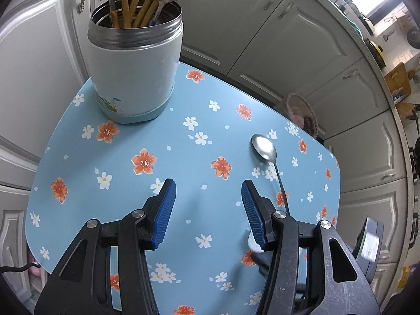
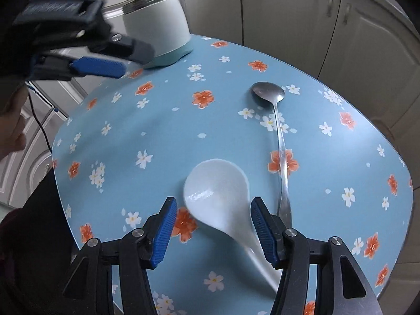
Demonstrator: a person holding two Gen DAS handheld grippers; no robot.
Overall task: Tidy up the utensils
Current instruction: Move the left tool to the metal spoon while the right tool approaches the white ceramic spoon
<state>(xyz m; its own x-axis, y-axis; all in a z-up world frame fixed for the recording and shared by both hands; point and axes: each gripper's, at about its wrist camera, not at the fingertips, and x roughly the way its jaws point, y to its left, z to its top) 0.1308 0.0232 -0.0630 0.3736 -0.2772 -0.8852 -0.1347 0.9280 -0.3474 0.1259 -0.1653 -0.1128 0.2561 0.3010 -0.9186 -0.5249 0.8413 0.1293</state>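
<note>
Steel spoon (image 2: 278,131) and white ladle (image 2: 218,197) lie loose on the flowered table (image 2: 162,131); other utensils stand in the canister (image 1: 135,65). Right gripper (image 2: 211,225) straddles the ladle, jaws apart; left gripper (image 1: 207,210) open, empty.

The white spoon's (image 2: 220,197) handle end hides behind the right tongs (image 2: 211,232) at 5 o'clock. The holder's (image 2: 157,36) utensil tops are cropped at 12 o'clock.

Glossy white ceramic soup spoon (image 2: 218,197) and polished steel spoon (image 2: 275,120) lie on a smooth, sheeny floral tabletop (image 2: 183,120) — upper left, a matt pale canister (image 1: 134,73) with brushed-metal rim holds wooden chopsticks (image 1: 141,2); ribbed blue pads (image 1: 165,210).
</note>
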